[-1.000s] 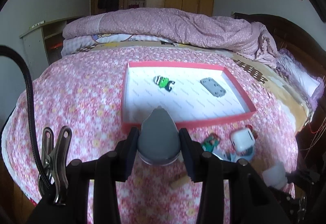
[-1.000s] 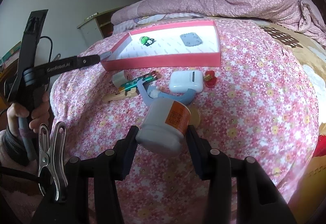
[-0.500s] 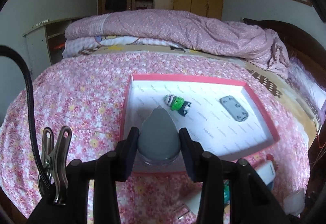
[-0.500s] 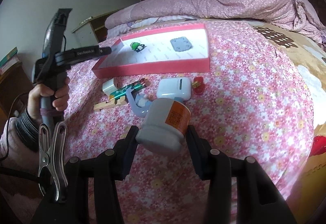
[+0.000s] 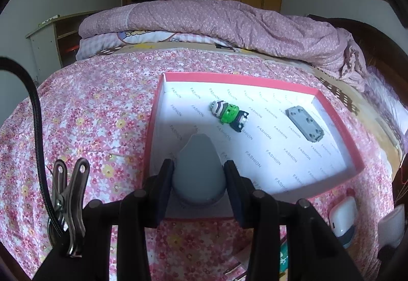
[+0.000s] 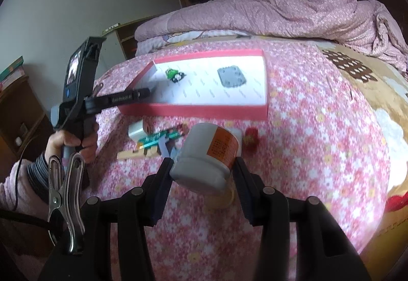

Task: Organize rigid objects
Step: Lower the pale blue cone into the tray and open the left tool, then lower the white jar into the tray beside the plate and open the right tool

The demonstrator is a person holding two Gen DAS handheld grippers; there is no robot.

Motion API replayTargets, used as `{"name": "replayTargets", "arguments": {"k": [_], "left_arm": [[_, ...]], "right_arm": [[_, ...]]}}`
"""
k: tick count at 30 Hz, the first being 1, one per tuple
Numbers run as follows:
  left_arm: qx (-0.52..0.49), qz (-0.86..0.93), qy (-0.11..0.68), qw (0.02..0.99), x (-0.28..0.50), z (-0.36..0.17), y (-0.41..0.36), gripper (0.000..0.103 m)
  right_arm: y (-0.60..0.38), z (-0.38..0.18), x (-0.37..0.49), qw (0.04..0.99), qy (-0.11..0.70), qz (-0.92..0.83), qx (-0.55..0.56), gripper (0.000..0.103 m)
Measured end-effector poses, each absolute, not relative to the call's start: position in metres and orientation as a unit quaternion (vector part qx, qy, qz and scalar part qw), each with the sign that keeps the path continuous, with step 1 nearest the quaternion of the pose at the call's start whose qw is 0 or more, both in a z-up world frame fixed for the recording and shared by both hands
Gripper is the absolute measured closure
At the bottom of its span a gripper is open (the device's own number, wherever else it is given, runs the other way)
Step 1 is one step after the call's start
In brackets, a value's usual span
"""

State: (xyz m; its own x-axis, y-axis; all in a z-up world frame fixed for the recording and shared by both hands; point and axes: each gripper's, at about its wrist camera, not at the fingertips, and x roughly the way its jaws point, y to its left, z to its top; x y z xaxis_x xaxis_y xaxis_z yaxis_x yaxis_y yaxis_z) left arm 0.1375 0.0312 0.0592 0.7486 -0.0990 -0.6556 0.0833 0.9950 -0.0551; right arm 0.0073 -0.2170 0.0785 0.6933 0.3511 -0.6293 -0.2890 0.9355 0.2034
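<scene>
Holding a green toy (image 5: 228,115) and grey plate (image 5: 304,124), the red box (image 5: 339,125) sits below hand-held grippers clamping a grey cone (image 5: 199,173) and jar (image 6: 209,153).

The word FASHION is printed over and over in grey across the white floor of the red box (image 5: 341,125); the orange label on the white jar (image 6: 219,153) carries print too blurred to read

My grippers (image 5: 199,176) have black fingers with round pivot screws. A steel clip (image 5: 70,204) pins a black braided cable (image 5: 38,127). My sleeve (image 6: 15,189) is pink over a grey ribbed cuff (image 6: 38,171).
</scene>
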Motion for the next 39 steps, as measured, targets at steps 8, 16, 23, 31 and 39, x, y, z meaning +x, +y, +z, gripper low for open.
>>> {"name": "replayTargets", "arguments": {"k": [8,16,23,31,39], "left_arm": [[0.005,-0.047,0.351,0.935,0.136,0.058,0.026,0.056],[-0.006,-0.049,0.349,0.936,0.128,0.062,0.027,0.049],[-0.024,-0.053,0.348,0.936,0.116,0.067,0.03,0.049],[-0.034,-0.064,0.343,0.936,0.097,0.075,0.03,0.048],[-0.032,-0.078,0.341,0.936,0.083,0.079,0.023,0.048]], "right_arm": [[-0.217,0.081,0.035,0.916,0.358,0.173,0.058,0.055],[-0.216,0.088,0.057,0.919,0.357,0.16,0.047,0.055],[-0.218,0.094,0.091,0.925,0.353,0.136,0.041,0.055],[-0.219,0.082,0.118,0.922,0.368,0.116,0.035,0.055],[-0.224,0.071,0.128,0.917,0.38,0.11,0.048,0.056]]}}
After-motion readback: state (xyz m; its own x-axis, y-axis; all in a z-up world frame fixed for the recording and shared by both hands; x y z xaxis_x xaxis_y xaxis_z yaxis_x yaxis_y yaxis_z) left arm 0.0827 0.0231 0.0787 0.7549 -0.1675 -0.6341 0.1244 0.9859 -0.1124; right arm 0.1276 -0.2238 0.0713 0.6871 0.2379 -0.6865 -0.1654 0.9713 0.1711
